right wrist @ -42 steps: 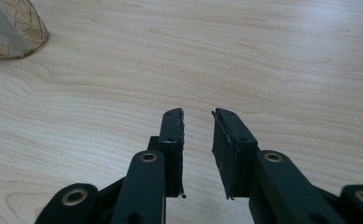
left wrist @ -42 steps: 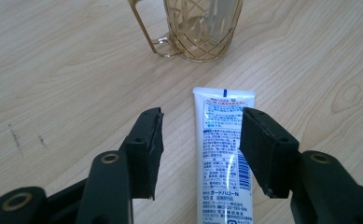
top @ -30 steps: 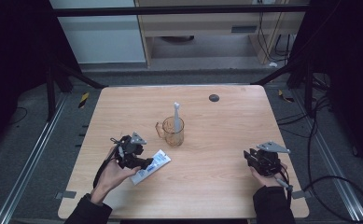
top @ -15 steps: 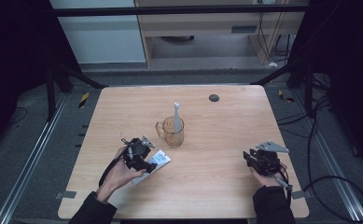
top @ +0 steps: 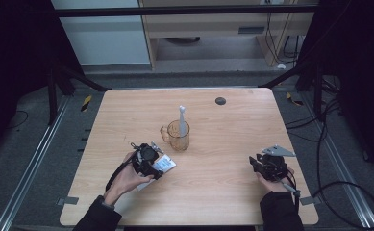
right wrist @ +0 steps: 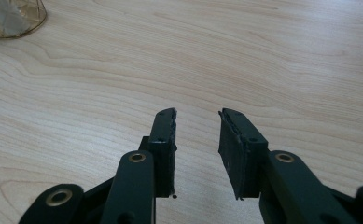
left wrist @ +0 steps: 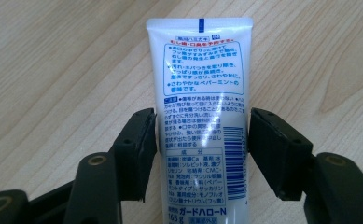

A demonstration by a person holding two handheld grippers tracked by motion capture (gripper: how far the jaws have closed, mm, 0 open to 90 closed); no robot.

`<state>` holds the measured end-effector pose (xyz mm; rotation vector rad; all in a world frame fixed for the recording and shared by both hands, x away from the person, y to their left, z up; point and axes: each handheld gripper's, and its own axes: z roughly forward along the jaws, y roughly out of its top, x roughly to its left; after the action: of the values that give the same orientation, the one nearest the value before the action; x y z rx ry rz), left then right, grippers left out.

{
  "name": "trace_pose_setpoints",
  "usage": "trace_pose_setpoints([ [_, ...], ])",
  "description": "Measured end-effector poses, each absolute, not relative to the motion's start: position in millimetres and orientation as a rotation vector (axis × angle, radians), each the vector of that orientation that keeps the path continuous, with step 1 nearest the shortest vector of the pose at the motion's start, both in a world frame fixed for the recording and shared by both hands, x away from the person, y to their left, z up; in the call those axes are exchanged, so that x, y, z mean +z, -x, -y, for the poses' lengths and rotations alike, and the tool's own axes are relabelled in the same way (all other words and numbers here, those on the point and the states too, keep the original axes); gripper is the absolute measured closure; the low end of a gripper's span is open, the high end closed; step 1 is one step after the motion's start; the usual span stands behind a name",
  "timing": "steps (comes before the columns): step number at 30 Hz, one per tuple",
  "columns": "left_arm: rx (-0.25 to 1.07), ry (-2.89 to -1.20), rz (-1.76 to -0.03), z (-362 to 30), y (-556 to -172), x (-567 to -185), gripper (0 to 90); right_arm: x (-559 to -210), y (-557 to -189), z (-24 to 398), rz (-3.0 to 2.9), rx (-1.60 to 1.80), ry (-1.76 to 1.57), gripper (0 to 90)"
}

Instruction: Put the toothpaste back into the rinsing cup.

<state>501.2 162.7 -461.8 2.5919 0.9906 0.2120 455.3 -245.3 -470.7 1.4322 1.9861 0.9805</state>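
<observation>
Flat on table (top: pixel 223 125), tube (left wrist: pixel 202 121) pointing crimped end away, between left gripper (left wrist: pixel 202 144) pads, touching both sides.

On my bench I count one toothpaste tube (left wrist: pixel 200 116), one amber cup (top: pixel 179 136), one toothbrush (top: pixel 181 120), and my two claws.

White tube (left wrist: pixel 201 116), blue print; amber cup (top: pixel 179 135).

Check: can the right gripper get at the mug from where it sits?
Probably yes. The right gripper sits with jaws open and nothing between them, and bare table lies between it and the mug. The left gripper and tube are on the mug's other side, out of the way.
</observation>
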Motion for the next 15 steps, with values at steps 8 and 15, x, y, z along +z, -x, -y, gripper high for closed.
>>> trace_pose_setpoints([
  [8, 0.158, -2.616, -1.027, -162.2, -505.7, -467.2, 41.3, -471.6, -455.9, 244.1, -1.994, 0.974, -1.427, 66.1],
  [15, 0.169, -2.632, -1.040, -160.5, -505.8, -468.4, 43.8, -471.4, -455.9, 243.4, -1.994, 0.971, -1.423, 66.3],
])
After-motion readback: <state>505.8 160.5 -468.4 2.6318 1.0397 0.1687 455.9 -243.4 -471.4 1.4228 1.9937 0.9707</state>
